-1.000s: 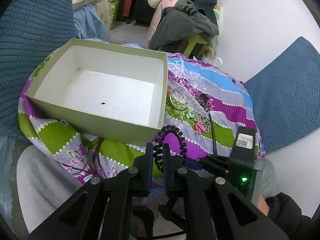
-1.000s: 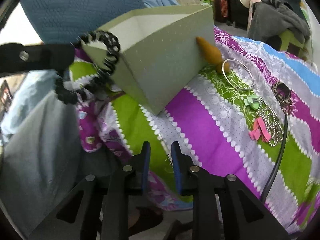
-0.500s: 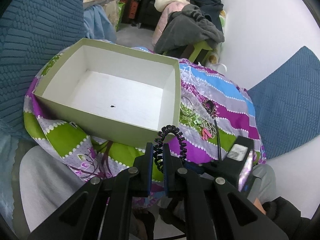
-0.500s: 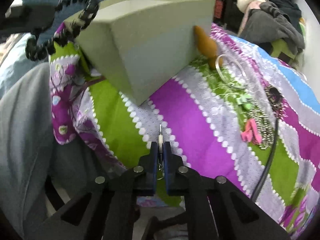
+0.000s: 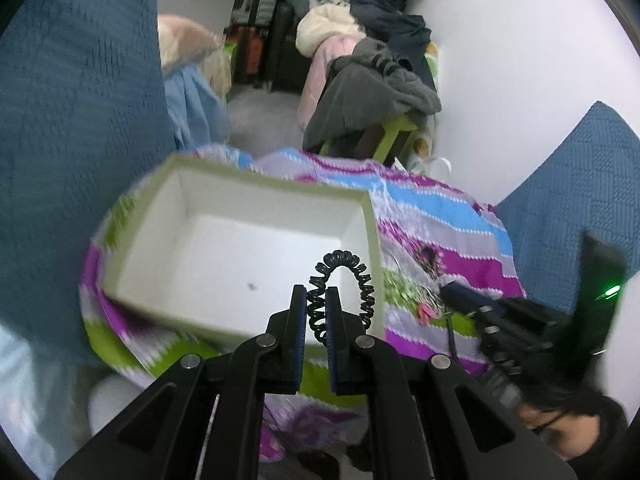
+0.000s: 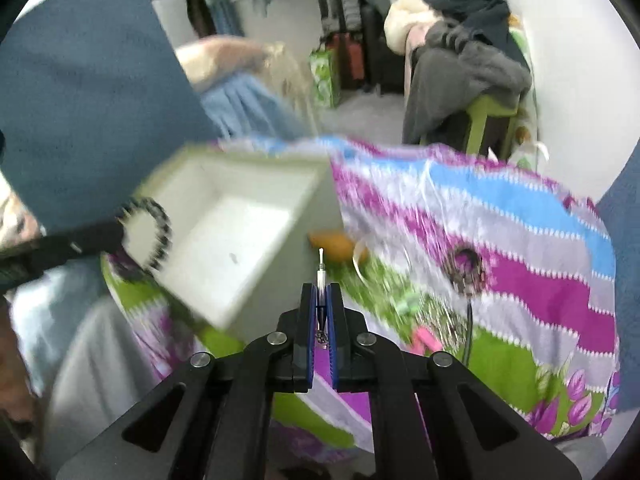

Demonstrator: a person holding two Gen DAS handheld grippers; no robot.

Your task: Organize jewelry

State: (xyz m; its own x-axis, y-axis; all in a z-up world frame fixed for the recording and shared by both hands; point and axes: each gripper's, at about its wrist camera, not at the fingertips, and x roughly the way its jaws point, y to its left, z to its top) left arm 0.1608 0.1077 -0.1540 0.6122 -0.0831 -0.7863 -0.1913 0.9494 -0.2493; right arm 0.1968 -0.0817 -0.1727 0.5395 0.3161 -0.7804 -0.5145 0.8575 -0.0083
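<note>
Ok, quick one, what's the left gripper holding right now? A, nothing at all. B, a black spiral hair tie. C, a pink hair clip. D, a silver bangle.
B: in the left wrist view the left gripper is clamped on a black spiral hair tie, whose loop sticks up past the fingertips over the open box.

My right gripper [image 6: 320, 292], whose jaws stood apart over the bedspread [image 6: 500, 248] a second ago, has clamped a thin metal pin [image 6: 320, 270] and lifted it, while my left gripper [image 5: 316, 300] has carried the coiled hair tie [image 5: 344, 280] over the open box [image 5: 240, 248].
</note>
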